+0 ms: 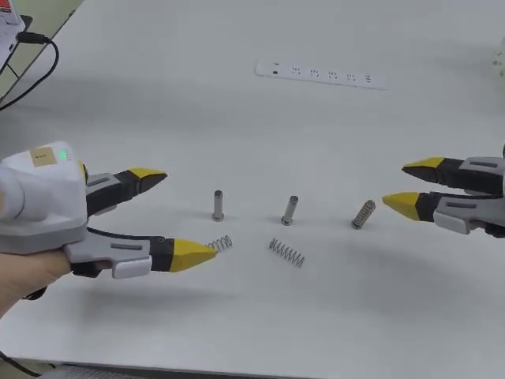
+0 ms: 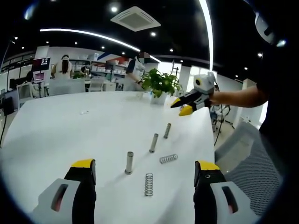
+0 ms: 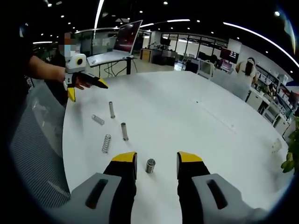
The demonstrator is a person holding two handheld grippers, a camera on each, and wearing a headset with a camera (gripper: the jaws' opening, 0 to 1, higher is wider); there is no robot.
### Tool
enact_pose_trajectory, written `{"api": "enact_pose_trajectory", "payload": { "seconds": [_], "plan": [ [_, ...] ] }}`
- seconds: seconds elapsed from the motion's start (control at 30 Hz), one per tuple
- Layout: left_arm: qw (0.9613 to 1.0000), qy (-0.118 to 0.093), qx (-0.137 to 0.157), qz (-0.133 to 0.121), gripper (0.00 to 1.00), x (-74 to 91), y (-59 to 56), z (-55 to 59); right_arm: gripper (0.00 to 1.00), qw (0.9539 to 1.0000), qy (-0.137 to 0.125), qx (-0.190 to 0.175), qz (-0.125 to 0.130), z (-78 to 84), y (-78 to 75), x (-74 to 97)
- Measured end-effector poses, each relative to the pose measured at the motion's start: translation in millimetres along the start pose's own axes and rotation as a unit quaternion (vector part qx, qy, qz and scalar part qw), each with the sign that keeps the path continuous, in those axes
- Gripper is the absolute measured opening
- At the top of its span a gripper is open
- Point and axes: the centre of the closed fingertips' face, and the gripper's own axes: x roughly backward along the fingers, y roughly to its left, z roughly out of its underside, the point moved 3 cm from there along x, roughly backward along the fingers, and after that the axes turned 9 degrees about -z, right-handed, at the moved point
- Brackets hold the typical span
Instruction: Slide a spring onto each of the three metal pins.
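Head view: three metal pins stand upright in a row on the white bench [image 1: 316, 142]. Left pin [image 1: 218, 205] is bare. Middle pin [image 1: 289, 210] is bare. Right pin [image 1: 357, 224] carries a fitted spring [image 1: 364, 210] over its shaft. Two loose springs lie flat on the near side of the row. The short spring [image 1: 221, 243] sits in front of the left pin, just off the near yellow tip of the left gripper [image 1: 189, 214]; contact cannot be told. The long spring [image 1: 286, 253] lies just in front of the middle pin, apart from it. Left gripper at frame left: jaws spread wide, nothing between them. Right gripper [image 1: 394, 184] at frame right: jaws apart by a narrower gap, empty, tips near the right pin but clear of it. Right gripper view: the sprung pin stands just ahead of the gap between the jaws. Labels: a tan sticker [image 1: 41, 156] on the left gripper housing, print too small to read, with a green light [image 1: 61, 153] lit beside it. A white power strip [image 1: 319, 75] lies far across the bench, markings illegible. A black cable [image 1: 43, 67] runs at the far left corner.
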Motion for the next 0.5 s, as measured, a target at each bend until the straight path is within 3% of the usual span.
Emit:
{"api": "enact_pose_trajectory", "payload": {
  "seconds": [0.5],
  "plan": [
    [0.9999, 0.003, -0.010, 0.000, 0.96, 2.4, 1.7, 1.2, 0.35, 0.9999, -0.006, -0.009, -0.010, 3.3, 16.1, 6.4]
  ]
}}
